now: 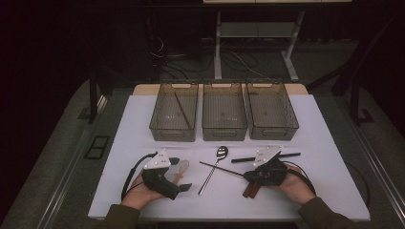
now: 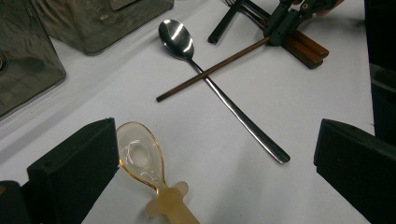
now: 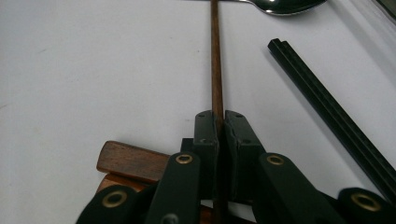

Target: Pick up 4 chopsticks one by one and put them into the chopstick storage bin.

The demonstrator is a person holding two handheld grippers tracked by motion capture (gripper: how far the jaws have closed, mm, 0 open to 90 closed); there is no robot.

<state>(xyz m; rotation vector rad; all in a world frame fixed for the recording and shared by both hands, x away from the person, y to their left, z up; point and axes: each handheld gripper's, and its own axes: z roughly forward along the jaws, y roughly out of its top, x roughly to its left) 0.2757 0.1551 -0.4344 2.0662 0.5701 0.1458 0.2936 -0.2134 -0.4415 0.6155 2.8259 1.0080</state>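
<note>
A thin brown chopstick (image 1: 220, 168) (image 2: 210, 70) (image 3: 215, 60) lies on the white table, crossing the handle of a metal spoon (image 1: 217, 164) (image 2: 219, 91). My right gripper (image 1: 248, 175) (image 3: 222, 123) is shut on the chopstick's near end, pads pressed against both of its sides. It also appears in the left gripper view as the far gripper (image 2: 280, 30). My left gripper (image 1: 180, 174) (image 2: 219, 140) stands open low over the table. A clear amber plastic spoon (image 1: 182, 167) (image 2: 140, 156) lies just beside its left jaw, untouched.
Three clear bins (image 1: 173, 135) (image 1: 224, 135) (image 1: 273, 135) stand in a row at the back; the left one holds a brown stick (image 1: 184, 112). A pair of black chopsticks (image 1: 286, 155) (image 3: 322, 102) lies right of the spoon. Dark wooden pieces (image 1: 250, 190) (image 3: 130, 161) lie under the right gripper.
</note>
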